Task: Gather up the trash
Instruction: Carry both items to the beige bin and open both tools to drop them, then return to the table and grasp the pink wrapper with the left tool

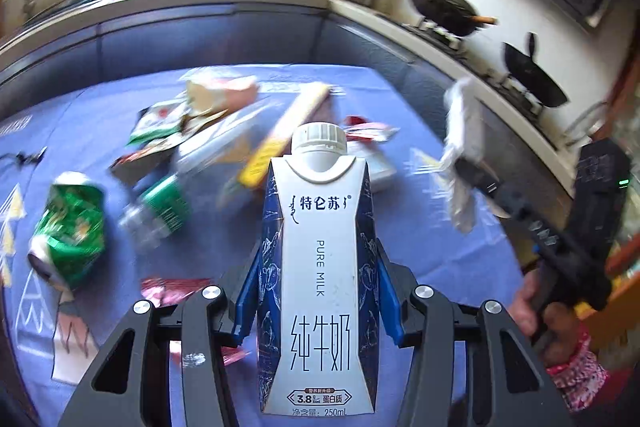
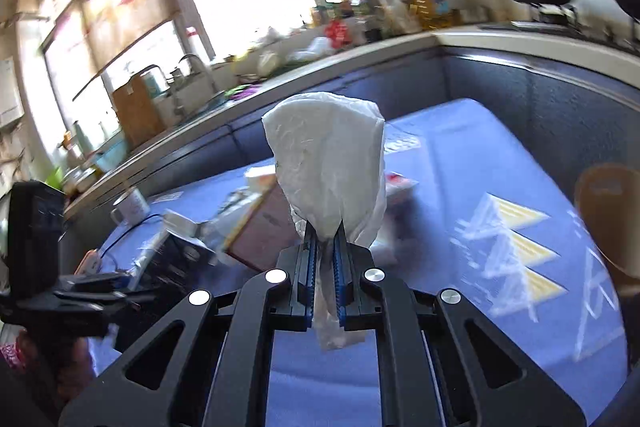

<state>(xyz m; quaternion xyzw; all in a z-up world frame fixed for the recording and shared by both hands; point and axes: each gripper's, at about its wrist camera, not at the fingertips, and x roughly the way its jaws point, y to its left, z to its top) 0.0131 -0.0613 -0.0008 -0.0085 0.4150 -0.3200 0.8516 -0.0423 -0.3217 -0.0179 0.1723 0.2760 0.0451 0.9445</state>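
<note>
Table (image 1: 400, 91) with blue patterned cloth carries scattered trash: crushed green can (image 1: 68, 227), plastic bottle (image 1: 160, 211), wrappers and flat boxes, blurred. Left gripper (image 1: 318, 291) grasps a white-and-blue milk carton (image 1: 318, 267) by its sides, cap pointing away, above the cloth. Right gripper (image 2: 325, 263) is clenched on a white plastic bag (image 2: 328, 167), held clear of the table.
</note>
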